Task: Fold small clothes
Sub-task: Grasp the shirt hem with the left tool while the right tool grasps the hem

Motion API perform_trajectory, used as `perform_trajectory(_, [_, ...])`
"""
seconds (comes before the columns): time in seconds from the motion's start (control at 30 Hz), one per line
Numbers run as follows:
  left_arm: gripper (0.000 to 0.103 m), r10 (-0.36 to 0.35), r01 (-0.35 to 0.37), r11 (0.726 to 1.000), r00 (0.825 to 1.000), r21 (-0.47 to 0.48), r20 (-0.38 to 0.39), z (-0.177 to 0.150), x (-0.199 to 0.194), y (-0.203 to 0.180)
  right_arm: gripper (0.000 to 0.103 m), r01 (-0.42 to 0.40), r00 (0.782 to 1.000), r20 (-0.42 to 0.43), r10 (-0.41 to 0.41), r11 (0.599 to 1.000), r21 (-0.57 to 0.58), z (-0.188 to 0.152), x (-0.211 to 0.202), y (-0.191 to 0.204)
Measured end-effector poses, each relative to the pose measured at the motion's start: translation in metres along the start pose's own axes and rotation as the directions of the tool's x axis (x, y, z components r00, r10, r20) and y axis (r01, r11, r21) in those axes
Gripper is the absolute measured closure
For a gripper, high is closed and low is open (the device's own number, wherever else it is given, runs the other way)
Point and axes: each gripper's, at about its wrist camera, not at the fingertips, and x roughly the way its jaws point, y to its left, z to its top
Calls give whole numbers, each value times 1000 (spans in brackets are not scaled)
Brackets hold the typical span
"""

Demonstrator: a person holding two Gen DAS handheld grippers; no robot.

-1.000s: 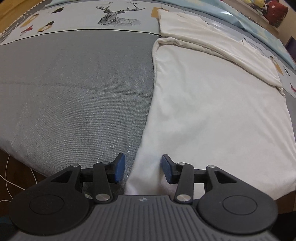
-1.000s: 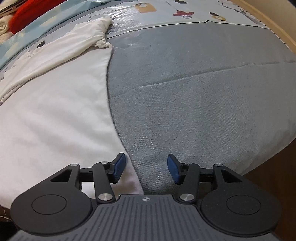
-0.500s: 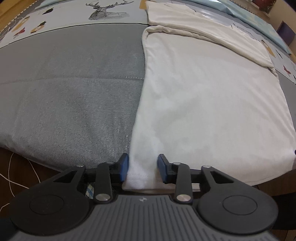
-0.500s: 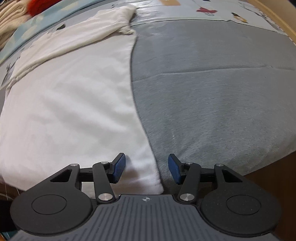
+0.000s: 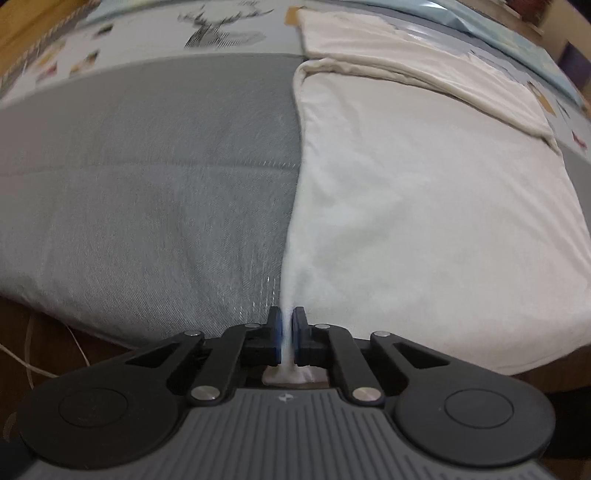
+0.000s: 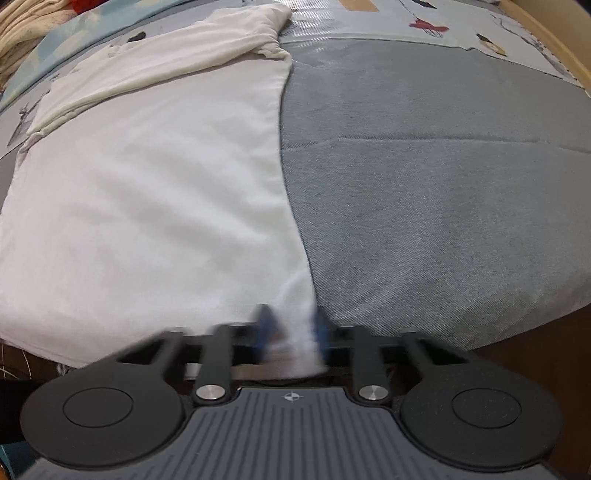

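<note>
While the left gripper [image 5: 287, 325] pinches the white shirt's [image 5: 424, 206] hem, the right gripper's [image 6: 291, 326] state blurs.

The left claw [image 5: 286, 332], open a second ago, has now closed on the near corner of the white shirt [image 5: 424, 206]. The right claw [image 6: 291, 332] has narrowed around the other near corner, blurred.

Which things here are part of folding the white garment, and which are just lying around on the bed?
Part of the job:
white garment
left gripper, shut on its near corner
right gripper, blurred, cloth between its fingers

Just lying about:
grey bedspread
deer print sheet
red item
</note>
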Motion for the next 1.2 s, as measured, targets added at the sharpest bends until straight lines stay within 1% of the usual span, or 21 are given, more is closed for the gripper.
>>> perform_trajectory(0.07, [98,1,-2,1000,1000,24,24,0,-5,-3,98,-12,999,35,11,1000,16,1,-6,-1])
perform_trajectory(0.13, [97,-7,7,1000,1000,8,12,0,-3,0,98,-16,999,51,15,1000,21,1,-9,0])
perform_trajectory(0.2, [97,-26,26,999,999,-21,-31,-1,3,4,96,6,1000,24,-7,1000,21,0,-5,0])
perform_trajectory(0.27, [96,-30,30,999,999,-11,-43,-2,5,4,90,19,1000,-23,-19,1000,23,-2,2,1])
perform_trajectory(0.33, [96,-29,29,1000,999,-5,-42,-2,6,4,89,30,999,-19,-30,1000,-6,-1,3,6])
perform_trajectory(0.43, [95,-30,29,999,998,-13,-47,-1,7,5,89,30,999,-17,-30,1000,4,-2,2,6])
perform_trajectory(0.53, [97,-21,21,1000,999,6,-39,-1,7,2,89,30,999,-15,-30,1000,-3,-3,1,8])
perform_trajectory(0.6, [98,-22,22,1000,999,8,-24,-1,3,2,98,27,1000,2,-27,1000,-3,-1,-2,7])
perform_trajectory(0.67, [98,-30,30,1000,999,6,-10,0,0,3,98,9,999,41,-10,1000,12,0,-8,9])
perform_trajectory(0.73, [98,-27,27,1000,1000,6,-15,0,1,4,98,-8,998,56,6,1000,30,1,-11,6])
perform_trajectory(0.8, [97,-26,26,1000,999,3,-31,0,4,4,97,-5,1000,24,4,999,50,1,-7,3])
perform_trajectory(0.83, [97,-25,26,1000,999,5,-36,-1,4,3,93,0,1000,-7,0,998,57,0,-2,1])
perform_trajectory(0.87, [97,-21,22,1000,999,12,-36,-1,4,2,93,6,1000,-22,-5,998,58,-1,1,2])
perform_trajectory(1.0, [96,-1,2,998,999,55,-32,-3,5,-3,92,22,1000,-17,-22,1000,20,-1,1,7])
perform_trajectory(1.13, [97,-9,10,999,1000,38,-30,-2,5,0,92,22,1000,-14,-22,1000,18,-2,0,7])
perform_trajectory(1.2, [98,-14,15,1000,1000,26,-19,-1,2,1,96,21,1000,2,-21,1000,10,-3,-2,8])
